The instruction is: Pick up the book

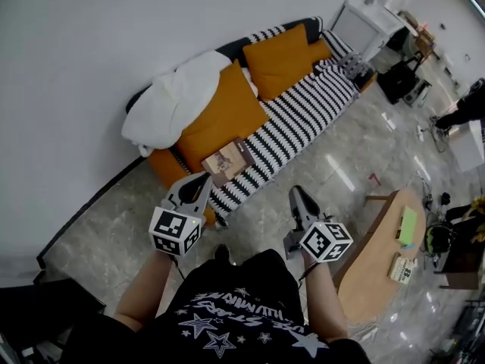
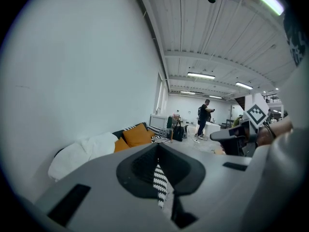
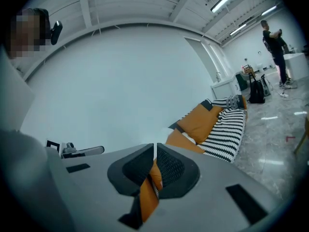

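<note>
The book, brown-covered, lies flat on the near end of the black-and-white striped sofa, beside an orange cushion. My left gripper hovers just short of the book's near edge, its jaws pressed together with nothing between them. My right gripper is over the floor to the book's right, also shut and empty. In the left gripper view the left gripper shows only a thin slit, with striped fabric beyond it. In the right gripper view the right gripper points toward the orange cushion.
A white blanket is heaped on the sofa's left end against the white wall. An oval wooden table with small items stands at the right. A person stands far down the room, near a black bag and a white cabinet.
</note>
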Demonstrator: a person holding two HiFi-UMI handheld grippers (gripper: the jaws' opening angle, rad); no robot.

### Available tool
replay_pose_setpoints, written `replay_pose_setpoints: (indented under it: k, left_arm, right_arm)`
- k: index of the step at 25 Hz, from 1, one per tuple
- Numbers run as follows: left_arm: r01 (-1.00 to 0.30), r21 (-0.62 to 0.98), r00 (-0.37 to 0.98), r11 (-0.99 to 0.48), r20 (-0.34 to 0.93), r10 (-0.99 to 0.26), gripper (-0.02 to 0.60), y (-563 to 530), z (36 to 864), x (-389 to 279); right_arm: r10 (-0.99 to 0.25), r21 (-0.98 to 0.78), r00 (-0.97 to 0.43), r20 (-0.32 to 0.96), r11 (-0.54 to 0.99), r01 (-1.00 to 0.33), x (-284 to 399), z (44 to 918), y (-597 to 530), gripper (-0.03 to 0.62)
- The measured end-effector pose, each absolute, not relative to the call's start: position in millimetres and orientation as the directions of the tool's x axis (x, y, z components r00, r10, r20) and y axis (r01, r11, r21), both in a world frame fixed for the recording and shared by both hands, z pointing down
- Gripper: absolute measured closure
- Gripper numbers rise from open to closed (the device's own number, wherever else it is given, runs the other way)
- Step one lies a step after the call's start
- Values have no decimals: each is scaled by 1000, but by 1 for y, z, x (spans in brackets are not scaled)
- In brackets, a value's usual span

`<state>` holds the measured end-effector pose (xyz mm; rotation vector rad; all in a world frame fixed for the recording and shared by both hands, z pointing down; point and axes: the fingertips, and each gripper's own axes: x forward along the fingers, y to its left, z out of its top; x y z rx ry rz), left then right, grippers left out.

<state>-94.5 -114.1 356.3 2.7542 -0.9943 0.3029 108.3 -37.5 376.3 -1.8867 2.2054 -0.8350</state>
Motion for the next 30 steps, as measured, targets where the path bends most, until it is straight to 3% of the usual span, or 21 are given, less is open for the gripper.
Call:
replay_pose_setpoints:
  k: [7, 15, 30]
  left_arm:
    - [-672, 120, 732, -731, 259, -630, 575, -129, 362, -97]
    - [-778, 114, 621, -618, 288, -729, 575, -160, 374, -108]
    - [-886, 104, 457, -452, 355, -816, 575, -239, 378, -58]
  right_arm:
    - [-938, -475, -229, 261, 82, -876, 118, 381, -59, 560]
    - [-897, -487, -347, 275, 181, -854, 126, 397, -120, 560]
    - [-784, -525, -538, 309, 331, -784, 175, 412, -252, 560]
